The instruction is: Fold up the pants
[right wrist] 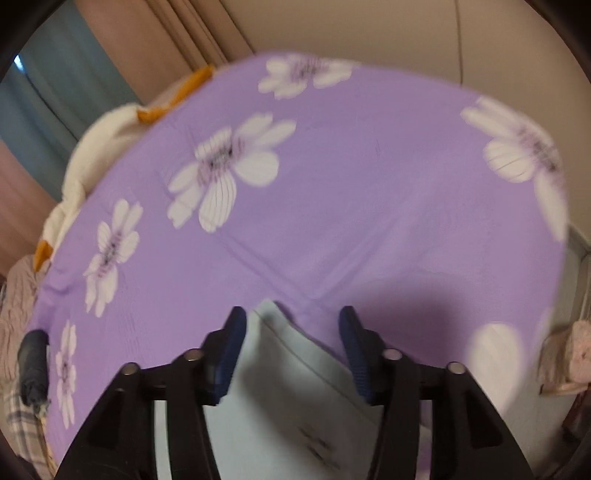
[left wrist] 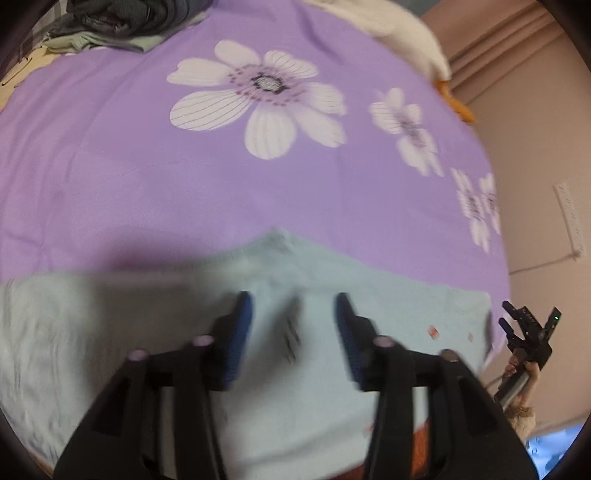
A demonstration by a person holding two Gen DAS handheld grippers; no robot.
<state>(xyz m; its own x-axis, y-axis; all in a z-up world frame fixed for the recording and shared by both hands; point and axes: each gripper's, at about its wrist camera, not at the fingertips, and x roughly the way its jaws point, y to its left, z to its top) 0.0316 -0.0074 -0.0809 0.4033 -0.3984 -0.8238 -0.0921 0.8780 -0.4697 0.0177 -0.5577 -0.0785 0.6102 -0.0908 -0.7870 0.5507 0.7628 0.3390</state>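
Pale blue pants (left wrist: 314, 280) lie flat on a purple bed sheet with white flowers (left wrist: 147, 184). My left gripper (left wrist: 294, 306) is open above the pants, its blue-padded fingers apart with fabric showing between them. In the right wrist view, a corner of the pants (right wrist: 288, 354) lies between the open fingers of my right gripper (right wrist: 291, 321), which hovers over it. The right gripper also shows at the right edge of the left wrist view (left wrist: 528, 332), held in a hand. Both views are motion-blurred.
A pile of dark clothes (left wrist: 125, 18) lies at the bed's far left corner. A white and orange pillow (left wrist: 413, 37) sits at the far edge by pink curtains (left wrist: 517, 44). A dark rolled item (right wrist: 33, 362) lies at the left bed edge. The sheet (right wrist: 369, 184) spreads ahead.
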